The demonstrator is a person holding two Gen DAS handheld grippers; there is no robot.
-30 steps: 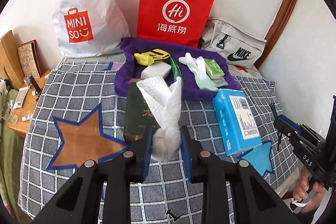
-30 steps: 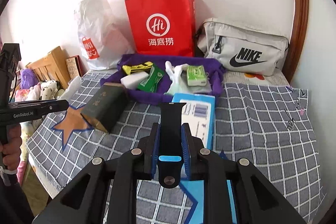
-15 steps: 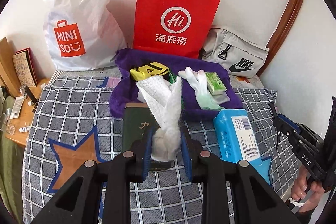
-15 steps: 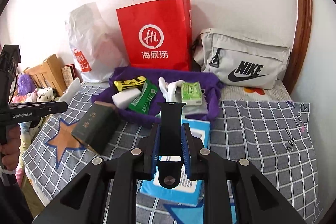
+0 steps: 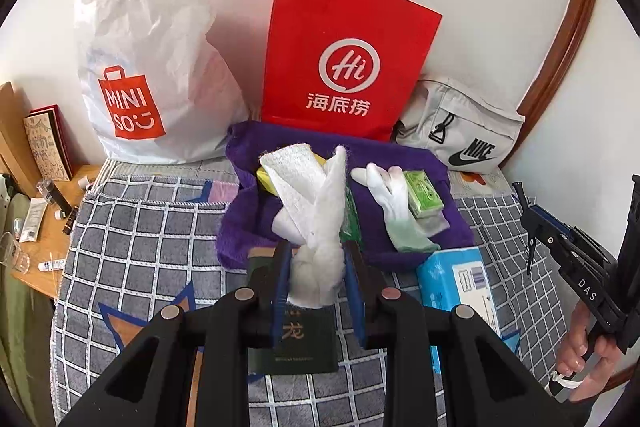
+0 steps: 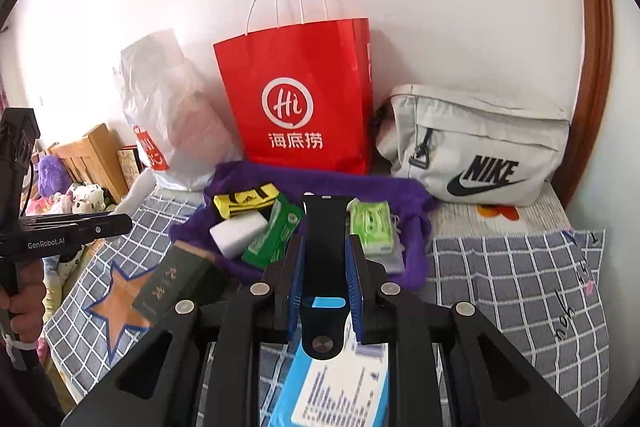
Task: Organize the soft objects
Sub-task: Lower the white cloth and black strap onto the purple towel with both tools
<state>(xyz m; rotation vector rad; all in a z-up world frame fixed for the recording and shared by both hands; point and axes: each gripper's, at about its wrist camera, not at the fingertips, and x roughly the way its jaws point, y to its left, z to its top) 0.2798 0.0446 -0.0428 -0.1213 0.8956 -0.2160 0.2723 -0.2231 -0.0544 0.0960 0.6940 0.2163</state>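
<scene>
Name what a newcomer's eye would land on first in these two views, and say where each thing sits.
The red paper bag stands against the back wall, behind the purple cloth. In front, the left gripper holds a white towel, and the right gripper holds a black strap.

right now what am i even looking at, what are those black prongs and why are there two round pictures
No robot here: a person holds a two-finger gripper tool in each hand, and each tool carries a fisheye camera looking along its fingers, hence two round pictures.

The left wrist view shows the left gripper shut on a white cloth glove. The right wrist view shows the right gripper shut on a black watch strap.

Below lies a grey checked bed cover with a purple towel holding a tissue pack, a sponge and a green sachet. Nearer are a dark green box and a blue wipes pack. A red paper bag and a Nike pouch stand against the wall.
</scene>
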